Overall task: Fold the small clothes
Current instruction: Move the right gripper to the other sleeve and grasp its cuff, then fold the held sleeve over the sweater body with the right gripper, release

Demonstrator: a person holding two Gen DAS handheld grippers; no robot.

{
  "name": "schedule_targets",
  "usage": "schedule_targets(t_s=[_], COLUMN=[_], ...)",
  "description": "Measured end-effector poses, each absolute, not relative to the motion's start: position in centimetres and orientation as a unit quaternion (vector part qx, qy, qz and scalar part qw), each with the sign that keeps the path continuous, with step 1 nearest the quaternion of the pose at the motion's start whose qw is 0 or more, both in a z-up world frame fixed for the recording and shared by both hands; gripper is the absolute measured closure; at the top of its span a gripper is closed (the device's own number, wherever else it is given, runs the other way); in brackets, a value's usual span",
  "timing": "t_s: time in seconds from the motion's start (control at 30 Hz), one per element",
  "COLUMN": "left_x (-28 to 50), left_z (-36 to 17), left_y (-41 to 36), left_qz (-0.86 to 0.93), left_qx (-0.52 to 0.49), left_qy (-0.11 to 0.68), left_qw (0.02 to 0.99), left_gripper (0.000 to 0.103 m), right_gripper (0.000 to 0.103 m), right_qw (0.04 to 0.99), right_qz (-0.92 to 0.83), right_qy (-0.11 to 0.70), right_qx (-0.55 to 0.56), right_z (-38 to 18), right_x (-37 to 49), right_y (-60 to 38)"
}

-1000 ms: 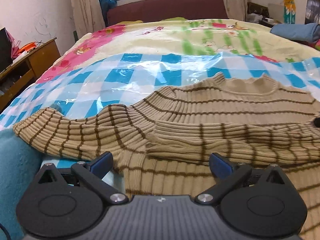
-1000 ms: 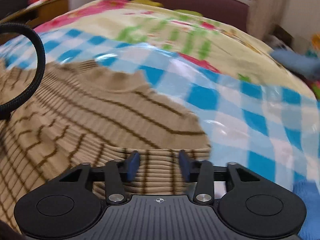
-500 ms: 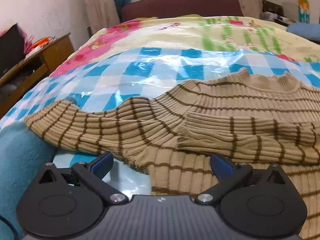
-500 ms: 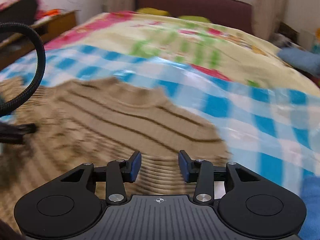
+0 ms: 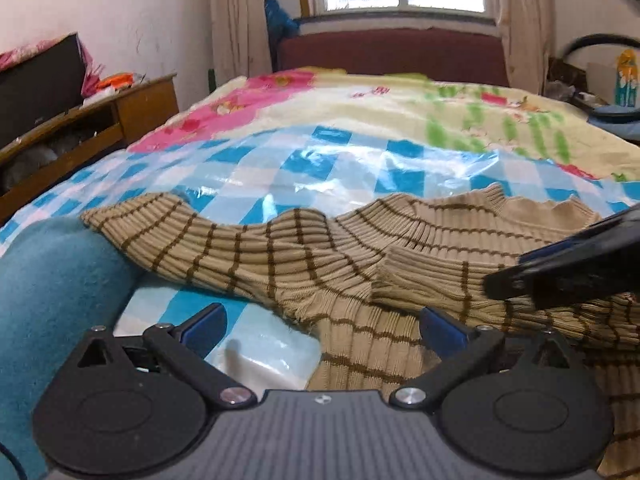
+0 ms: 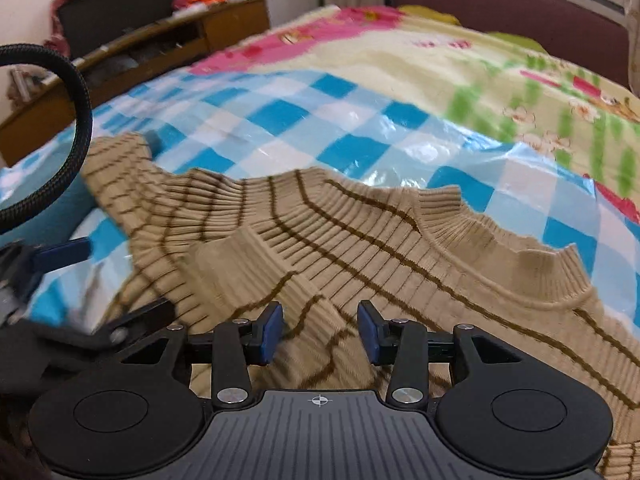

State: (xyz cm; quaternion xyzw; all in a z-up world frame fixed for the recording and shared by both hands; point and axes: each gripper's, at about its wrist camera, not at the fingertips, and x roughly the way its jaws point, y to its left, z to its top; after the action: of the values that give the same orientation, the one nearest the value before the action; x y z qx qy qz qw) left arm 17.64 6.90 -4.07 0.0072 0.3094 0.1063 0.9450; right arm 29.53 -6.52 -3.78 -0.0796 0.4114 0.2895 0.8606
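Note:
A tan ribbed sweater with thin brown stripes lies flat on a blue-checked plastic sheet on the bed. One sleeve is folded across its chest; the other stretches out to the left. My left gripper is open and empty, low over the sweater's left side edge. My right gripper is open, with the folded sleeve lying between and below its fingers. The right gripper also shows at the right of the left wrist view.
A teal cloth lies at the near left under the outstretched sleeve. A wooden desk stands left of the bed, a dark red headboard at the far end. A floral quilt covers the far half.
Both grippers have swung leftward over the sweater. The right gripper has moved from the sweater's right edge to the folded sleeve and now enters the left wrist view. Both stay open.

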Motion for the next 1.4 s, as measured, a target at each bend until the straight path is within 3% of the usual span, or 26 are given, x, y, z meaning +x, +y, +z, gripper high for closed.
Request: schedule_targets(t_s=[0.27,0.67,0.8,1.07,1.23,1.4], left_x=[18.2,17.4,17.1,14.6,13.7,14.5], left_z=[-5.3,-4.6,-4.2,-4.0,-3.3,-4.4], left_y=[7.7,9.0,9.0,8.9,7.9,11.7], left_qz=[0.081,0.069,0.077,0.059,0.056,0.077], left_qx=[-0.018,-0.054,-0.045,-0.087,-0.078,-0.159], left_qy=[0.327,0.317,0.335,0.366,0.331,0.348], left_qw=[0.941,0.944,0.938,0.925,0.939,0.921], left_gripper=[0.0,0.0,0.0,0.0,0.0,0.0], right_gripper=[0.087,0.08,0.07,0.07,0.069,0.069], right_qw=[0.864,0.874,0.827,0.842,0.824,0.794], right_qz=[0.252,0.249,0.265,0.299,0.362,0.412], right_qy=[0.426,0.405,0.481,0.427,0.395,0.389], right_qx=[-0.091,-0.099,-0.122,-0.139,-0.183,-0.221], right_z=[-4.4,-1.7,-3.9,1.0,5.1,5.5], right_x=[30.6,29.2,29.3,29.0,29.7,29.6], right_y=[-5.5,-4.0,-2.7,1.3,7.3,15.2])
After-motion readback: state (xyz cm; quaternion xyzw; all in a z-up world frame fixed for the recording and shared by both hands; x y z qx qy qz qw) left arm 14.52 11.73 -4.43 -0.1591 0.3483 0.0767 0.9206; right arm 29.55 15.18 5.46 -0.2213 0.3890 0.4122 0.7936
